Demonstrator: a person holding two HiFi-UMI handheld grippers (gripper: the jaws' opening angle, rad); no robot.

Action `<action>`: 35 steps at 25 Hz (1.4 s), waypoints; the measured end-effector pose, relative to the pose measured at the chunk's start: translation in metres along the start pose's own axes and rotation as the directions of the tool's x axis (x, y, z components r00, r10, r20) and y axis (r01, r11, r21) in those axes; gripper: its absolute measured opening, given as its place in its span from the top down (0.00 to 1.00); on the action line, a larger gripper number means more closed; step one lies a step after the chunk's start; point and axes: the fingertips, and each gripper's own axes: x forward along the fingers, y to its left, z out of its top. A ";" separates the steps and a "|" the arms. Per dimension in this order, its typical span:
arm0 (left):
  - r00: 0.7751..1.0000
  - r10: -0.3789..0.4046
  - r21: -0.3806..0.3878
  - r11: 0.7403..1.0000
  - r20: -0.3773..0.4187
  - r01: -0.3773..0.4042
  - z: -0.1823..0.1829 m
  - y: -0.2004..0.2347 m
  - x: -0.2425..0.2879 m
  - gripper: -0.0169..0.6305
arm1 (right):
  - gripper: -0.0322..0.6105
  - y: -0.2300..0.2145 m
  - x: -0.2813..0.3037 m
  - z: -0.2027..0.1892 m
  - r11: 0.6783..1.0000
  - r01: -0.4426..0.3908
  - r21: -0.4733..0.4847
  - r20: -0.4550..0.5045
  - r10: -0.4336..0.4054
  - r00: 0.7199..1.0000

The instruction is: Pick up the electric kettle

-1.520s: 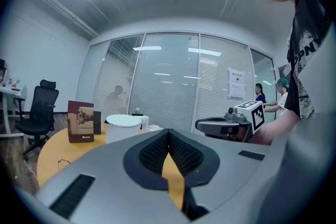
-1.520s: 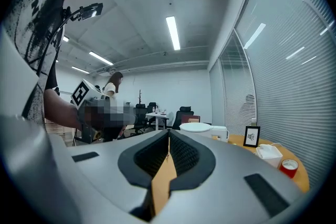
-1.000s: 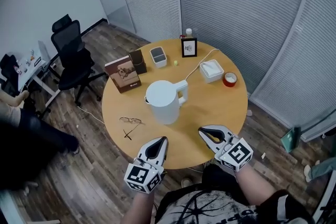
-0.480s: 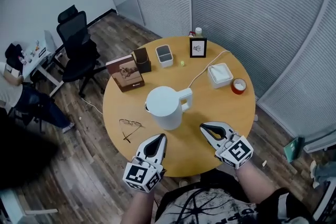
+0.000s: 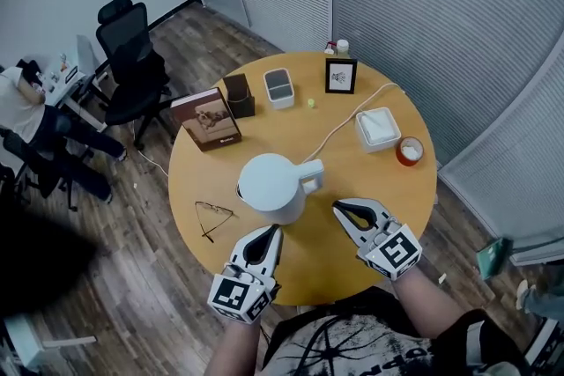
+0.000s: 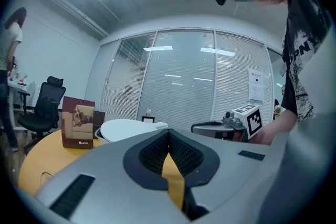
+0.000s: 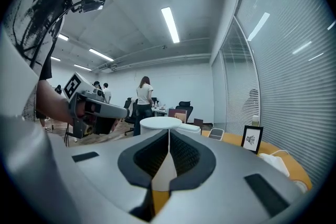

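White kettle [image 5: 271, 187]; left gripper [image 5: 271, 233], right gripper [image 5: 339, 209] closed

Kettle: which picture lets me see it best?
The head view. It shows the whole kettle from above: lid, handle and body. Both gripper views catch only its white top, side-on.

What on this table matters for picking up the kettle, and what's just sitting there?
For the job: electric kettle; left gripper and right gripper, both shut.
Lying about: book, glasses, picture frame, white box.
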 end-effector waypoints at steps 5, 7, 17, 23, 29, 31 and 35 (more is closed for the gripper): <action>1.000 0.001 -0.005 1.000 -0.006 -0.001 -0.001 0.004 0.008 0.97 | 0.91 -0.012 0.014 -0.009 1.000 -0.002 -0.013 -0.024 0.002 1.000; 1.000 0.003 -0.003 1.000 -0.011 -0.003 -0.002 0.004 0.010 0.97 | 0.91 -0.018 0.019 -0.013 1.000 0.006 -0.013 -0.031 -0.007 0.999; 0.999 0.002 -0.013 1.000 -0.047 -0.003 -0.008 0.000 0.018 0.97 | 0.75 -0.042 0.046 -0.042 0.997 0.079 0.006 -0.094 -0.078 0.993; 0.999 0.000 -0.020 1.000 -0.054 -0.001 -0.009 -0.003 0.020 0.97 | 0.66 -0.056 0.073 -0.056 0.992 0.125 0.008 -0.115 -0.123 0.986; 0.997 0.022 -0.040 0.999 -0.074 -0.025 -0.019 -0.001 0.013 0.97 | 0.63 -0.067 0.106 -0.061 0.990 0.143 0.016 -0.114 -0.141 0.983; 0.996 0.024 -0.053 0.998 -0.082 -0.029 -0.022 -0.003 0.008 0.97 | 0.63 -0.069 0.116 -0.062 0.989 0.148 0.021 -0.110 -0.145 0.983; 0.994 0.036 -0.080 0.996 -0.101 -0.044 -0.032 -0.006 -0.004 0.97 | 0.63 -0.076 0.128 -0.065 0.984 0.175 0.037 -0.100 -0.171 0.980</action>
